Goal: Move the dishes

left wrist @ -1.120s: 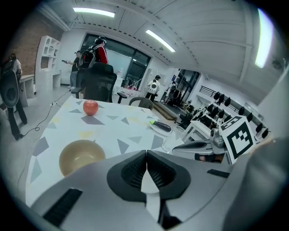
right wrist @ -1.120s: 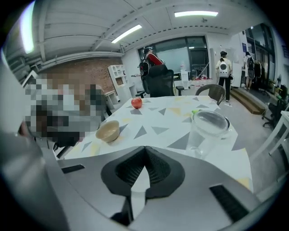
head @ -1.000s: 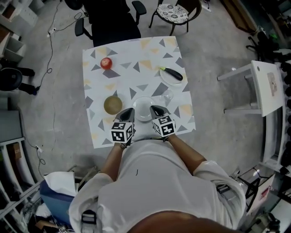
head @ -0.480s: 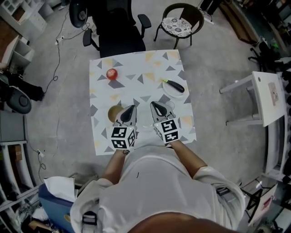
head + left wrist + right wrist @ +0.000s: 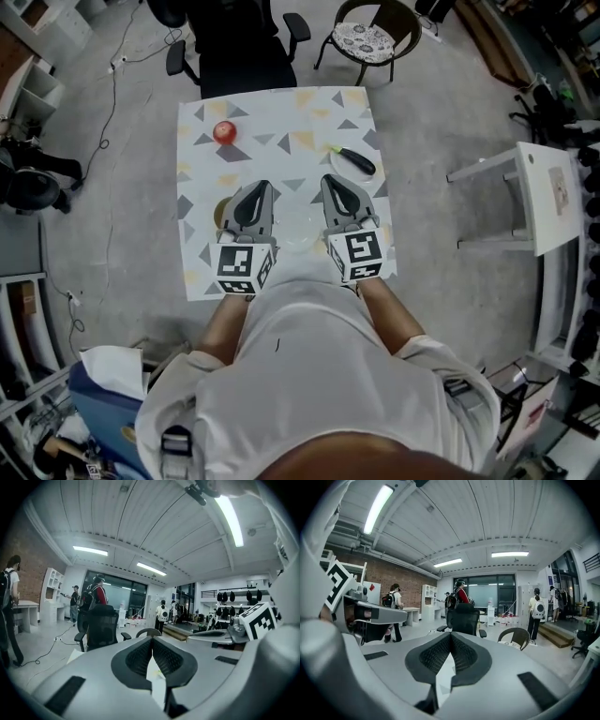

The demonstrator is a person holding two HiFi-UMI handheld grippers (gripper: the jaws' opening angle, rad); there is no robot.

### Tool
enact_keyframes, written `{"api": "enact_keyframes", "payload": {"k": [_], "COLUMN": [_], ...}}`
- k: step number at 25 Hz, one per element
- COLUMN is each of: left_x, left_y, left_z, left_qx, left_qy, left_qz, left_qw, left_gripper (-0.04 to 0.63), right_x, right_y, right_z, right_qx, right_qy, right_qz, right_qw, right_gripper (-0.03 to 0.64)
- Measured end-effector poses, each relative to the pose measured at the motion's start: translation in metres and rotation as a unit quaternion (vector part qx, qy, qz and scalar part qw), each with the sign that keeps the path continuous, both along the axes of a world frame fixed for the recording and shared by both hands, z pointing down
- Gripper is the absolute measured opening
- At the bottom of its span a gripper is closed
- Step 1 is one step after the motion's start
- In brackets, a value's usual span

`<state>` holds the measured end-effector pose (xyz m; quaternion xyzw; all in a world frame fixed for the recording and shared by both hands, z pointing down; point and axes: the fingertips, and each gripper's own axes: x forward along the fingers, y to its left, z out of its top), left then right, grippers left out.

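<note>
A white short-sleeved T-shirt (image 5: 309, 375) is worn, and the light grey wedge-shaped left gripper (image 5: 257, 186) and right gripper (image 5: 330, 179) are each lined with black ribbed pads (image 5: 138, 657) and backed by a white cube (image 5: 242, 268) printed with black square markers.

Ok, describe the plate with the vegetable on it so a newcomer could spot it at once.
Start at the square table with the triangle-patterned cloth and go to its right edge. There sits a small white plate, just beyond the tip of the right gripper. It is the only dish carrying a long, dark eggplant.
</note>
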<state>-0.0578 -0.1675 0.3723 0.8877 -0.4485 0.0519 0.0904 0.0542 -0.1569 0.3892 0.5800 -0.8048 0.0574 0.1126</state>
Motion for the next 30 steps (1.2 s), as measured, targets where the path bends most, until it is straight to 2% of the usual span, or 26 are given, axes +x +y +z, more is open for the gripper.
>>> {"api": "enact_keyframes", "payload": {"k": [15,30], "left_x": [-0.0085,-0.0029], "left_y": [-0.0017,0.0040], "left_z": [0.0009,0.0006], "left_qx": [0.010,0.011], "left_qy": [-0.010,-0.015], "left_qz": [-0.020,-0.007], "left_qw": [0.9997,0.9998], "left_gripper": [0.020,0.020], "right_x": [0.0071,0.0084], "right_y": [0.0028,0.0058], "right_z": [-0.0014,-0.0024], "right_qx": [0.008,0.005], "right_qy": [0.013,0.019], "right_qz": [0.004,0.001], "right_qw": [1.000,1.000], "right_gripper": [-0.003,-0.003]}}
